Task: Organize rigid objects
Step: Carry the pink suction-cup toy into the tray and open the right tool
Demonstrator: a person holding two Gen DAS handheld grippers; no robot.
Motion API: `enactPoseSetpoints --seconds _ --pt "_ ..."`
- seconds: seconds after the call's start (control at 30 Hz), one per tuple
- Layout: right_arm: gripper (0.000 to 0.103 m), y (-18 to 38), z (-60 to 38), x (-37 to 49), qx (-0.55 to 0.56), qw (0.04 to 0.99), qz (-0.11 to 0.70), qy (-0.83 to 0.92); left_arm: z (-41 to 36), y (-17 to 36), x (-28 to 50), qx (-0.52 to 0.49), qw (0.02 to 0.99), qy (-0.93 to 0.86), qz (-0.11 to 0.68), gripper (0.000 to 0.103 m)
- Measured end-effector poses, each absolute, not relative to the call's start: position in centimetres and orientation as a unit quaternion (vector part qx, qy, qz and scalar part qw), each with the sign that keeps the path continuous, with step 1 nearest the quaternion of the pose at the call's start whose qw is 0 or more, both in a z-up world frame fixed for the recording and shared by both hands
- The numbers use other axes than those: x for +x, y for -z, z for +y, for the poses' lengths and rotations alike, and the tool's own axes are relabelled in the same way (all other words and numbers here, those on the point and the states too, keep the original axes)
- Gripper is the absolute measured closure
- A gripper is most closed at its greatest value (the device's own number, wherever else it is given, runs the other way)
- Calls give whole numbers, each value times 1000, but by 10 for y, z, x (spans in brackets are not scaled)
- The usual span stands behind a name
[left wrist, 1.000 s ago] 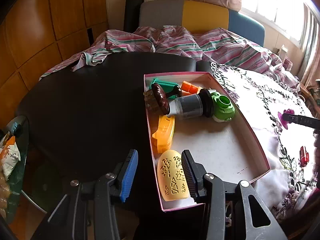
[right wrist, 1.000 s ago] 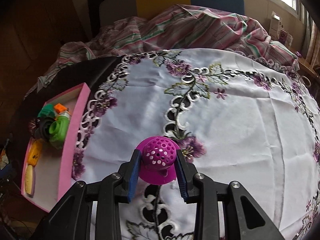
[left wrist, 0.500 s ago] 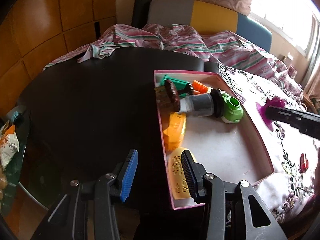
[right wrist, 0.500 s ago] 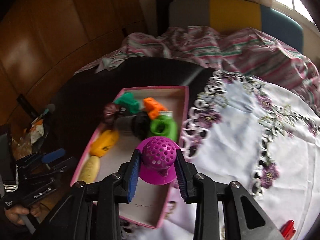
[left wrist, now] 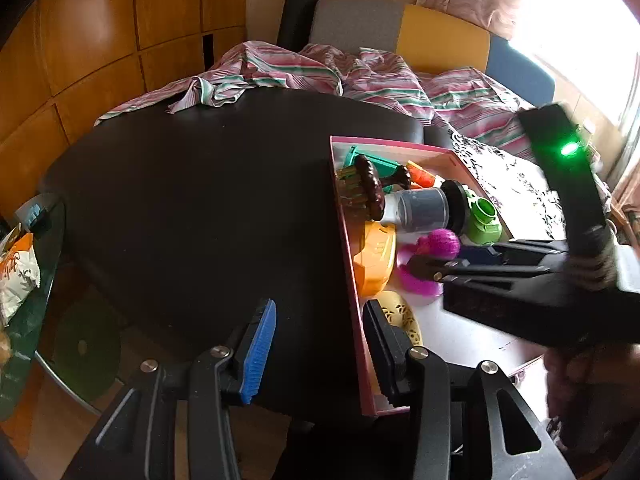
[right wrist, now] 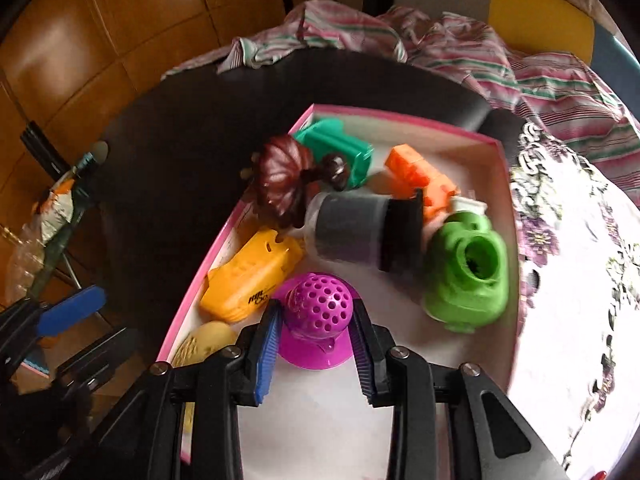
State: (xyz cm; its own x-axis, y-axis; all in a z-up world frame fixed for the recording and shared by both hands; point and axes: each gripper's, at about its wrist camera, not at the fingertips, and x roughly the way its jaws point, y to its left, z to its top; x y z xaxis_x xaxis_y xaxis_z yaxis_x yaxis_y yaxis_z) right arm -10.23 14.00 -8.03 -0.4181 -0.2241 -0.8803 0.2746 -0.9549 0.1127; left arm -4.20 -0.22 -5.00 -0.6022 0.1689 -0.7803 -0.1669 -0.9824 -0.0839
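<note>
In the left wrist view, the left claw [left wrist: 318, 344] is seen released, its blue-padded finger over the dark counter [left wrist: 208, 208] and its other finger over the near corner of the pink tray [left wrist: 347, 264]. Nothing is held between them. The tray's rim is straddled by the spread fingers, though whether it is touched cannot be told. Inside the tray, a pale yellow patterned piece [left wrist: 402, 316] lies nearest, an orange shell [left wrist: 376, 258] beside it along the left wall, and a grey cylinder with a black cap [left wrist: 426, 210] lies on its side further back, next to a green fitting [left wrist: 484, 220]. A brown mushroom-like toy [left wrist: 370, 186] and a teal piece [left wrist: 378, 162] are crowded at the far end. The right claw [left wrist: 438, 258] is seen reaching in from the right, clenched on a magenta perforated strainer [left wrist: 438, 244].

In the right wrist view, the right claw [right wrist: 316, 336] is shown grasping the magenta perforated strainer [right wrist: 318, 308] by its dome, both pads pressed to its sides. The strainer's flange is low over the tray's white floor; contact cannot be confirmed. The orange shell [right wrist: 252, 276] is just beside it on the left, the green fitting [right wrist: 466, 276] to the right, the grey cylinder [right wrist: 352, 228] behind. An orange block [right wrist: 420, 178] lies near the far wall. A floral tablecloth [right wrist: 568, 280] is seen to the right of the tray.
</note>
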Motion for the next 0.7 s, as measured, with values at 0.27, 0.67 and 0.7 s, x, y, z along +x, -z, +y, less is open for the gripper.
enactPoseSetpoints --seconds 0.27,0.67,0.7 --pt "65 82 147 -96 524 146 -3 839 -6 50 -43 -436 91 -895 -10 57" --pt "64 63 158 -80 497 136 -21 857 -6 45 -38 -427 87 -900 -2 57" --pt "64 61 158 -77 494 136 -21 858 -6 44 -37 -426 88 -900 -1 57"
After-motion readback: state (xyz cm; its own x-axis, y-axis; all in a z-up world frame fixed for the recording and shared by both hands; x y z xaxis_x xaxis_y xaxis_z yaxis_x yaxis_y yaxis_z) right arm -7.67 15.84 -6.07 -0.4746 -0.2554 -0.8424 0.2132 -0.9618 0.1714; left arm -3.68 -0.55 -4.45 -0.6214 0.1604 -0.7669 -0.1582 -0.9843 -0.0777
